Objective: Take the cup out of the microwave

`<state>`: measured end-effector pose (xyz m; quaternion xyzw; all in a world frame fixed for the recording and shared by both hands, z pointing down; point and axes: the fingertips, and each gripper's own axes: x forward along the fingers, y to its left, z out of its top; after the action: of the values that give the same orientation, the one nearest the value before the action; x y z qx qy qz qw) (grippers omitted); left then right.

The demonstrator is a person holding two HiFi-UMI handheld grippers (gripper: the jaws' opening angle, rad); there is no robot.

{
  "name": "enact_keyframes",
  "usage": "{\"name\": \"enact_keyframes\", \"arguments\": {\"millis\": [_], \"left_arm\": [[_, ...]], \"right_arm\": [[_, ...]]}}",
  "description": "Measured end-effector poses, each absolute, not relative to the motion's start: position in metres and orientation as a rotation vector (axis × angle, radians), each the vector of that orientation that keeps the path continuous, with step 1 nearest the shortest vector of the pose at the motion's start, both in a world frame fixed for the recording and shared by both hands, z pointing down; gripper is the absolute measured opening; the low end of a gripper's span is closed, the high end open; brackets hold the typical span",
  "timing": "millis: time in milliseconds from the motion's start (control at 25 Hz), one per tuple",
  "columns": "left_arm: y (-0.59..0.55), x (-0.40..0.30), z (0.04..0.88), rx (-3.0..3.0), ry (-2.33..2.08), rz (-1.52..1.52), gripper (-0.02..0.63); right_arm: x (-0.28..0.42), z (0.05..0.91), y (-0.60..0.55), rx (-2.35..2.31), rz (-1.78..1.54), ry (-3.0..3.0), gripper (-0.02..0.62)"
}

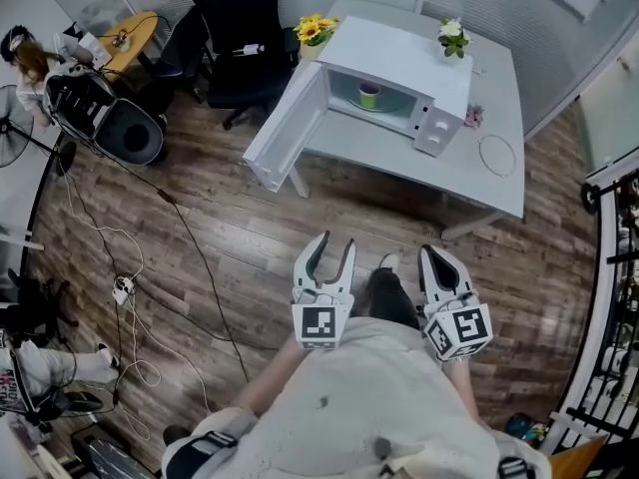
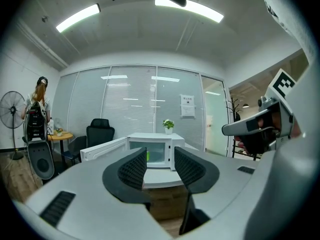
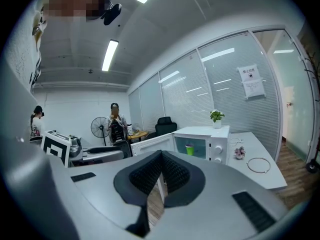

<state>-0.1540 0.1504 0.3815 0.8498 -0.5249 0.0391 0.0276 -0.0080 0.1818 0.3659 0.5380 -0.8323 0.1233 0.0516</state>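
Note:
The white microwave (image 1: 399, 68) stands on a white table (image 1: 499, 183) with its door (image 1: 285, 128) swung wide to the left. A green cup (image 1: 368, 95) sits upright inside the cavity. Both grippers are held well short of the table, over the wooden floor. My left gripper (image 1: 334, 245) is open and empty; in the left gripper view the microwave (image 2: 159, 151) and cup (image 2: 147, 155) show through the gap between its jaws (image 2: 160, 166). My right gripper (image 1: 431, 254) is shut with nothing in it (image 3: 161, 171); the cup (image 3: 189, 149) shows beyond it.
On the table are yellow flowers (image 1: 315, 30), a potted plant (image 1: 452, 36) on the microwave, small pink flowers (image 1: 473, 116) and a wire ring (image 1: 496, 154). A black office chair (image 1: 240, 38) stands behind the door. Cables (image 1: 120, 287) lie on the floor at left.

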Motion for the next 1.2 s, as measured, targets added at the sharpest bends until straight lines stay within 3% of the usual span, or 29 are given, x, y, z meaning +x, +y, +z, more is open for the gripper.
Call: {"name": "enact_keyframes", "arguments": {"millis": [1200], "left_arm": [[-0.064,-0.101,0.397,2.46,-1.776,0.198,0.198]], "right_arm": [[0.036,0.367,-0.07,1.375,0.387,-2.66,0.009]]}}
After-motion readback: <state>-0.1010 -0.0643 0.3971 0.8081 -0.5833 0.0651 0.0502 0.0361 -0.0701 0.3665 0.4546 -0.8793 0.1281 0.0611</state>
